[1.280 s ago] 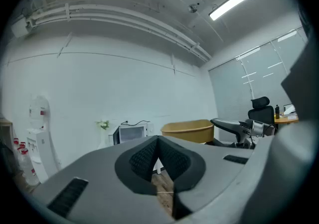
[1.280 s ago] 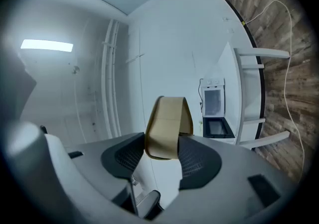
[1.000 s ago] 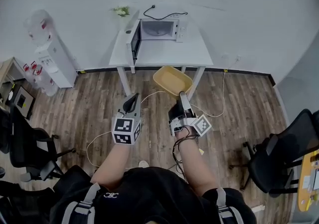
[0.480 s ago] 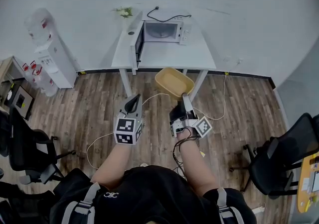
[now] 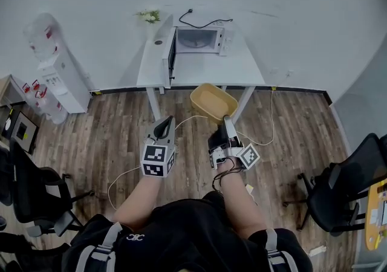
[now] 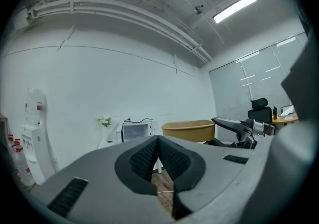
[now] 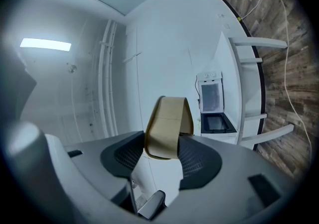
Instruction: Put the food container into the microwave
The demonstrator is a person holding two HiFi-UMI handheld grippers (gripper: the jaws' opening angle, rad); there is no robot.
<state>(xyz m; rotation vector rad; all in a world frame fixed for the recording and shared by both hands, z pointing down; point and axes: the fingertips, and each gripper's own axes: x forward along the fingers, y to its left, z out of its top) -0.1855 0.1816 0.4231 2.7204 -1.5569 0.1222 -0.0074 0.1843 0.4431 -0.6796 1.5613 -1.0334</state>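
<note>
The table (image 5: 199,71) and its open-doored microwave (image 5: 199,40) sit slightly nearer than a second ago, so the person is closing in to load. The food container (image 5: 213,101) hangs short of the table, its rim pinched by the right gripper (image 5: 227,119). The left gripper (image 5: 164,122) is pressed together, empty.

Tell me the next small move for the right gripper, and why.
Probably carry the food container forward toward the microwave. The right gripper has its jaws shut on the container's rim, the microwave door stands open, and the container hangs at the front edge of the table, well short of the microwave.
</note>
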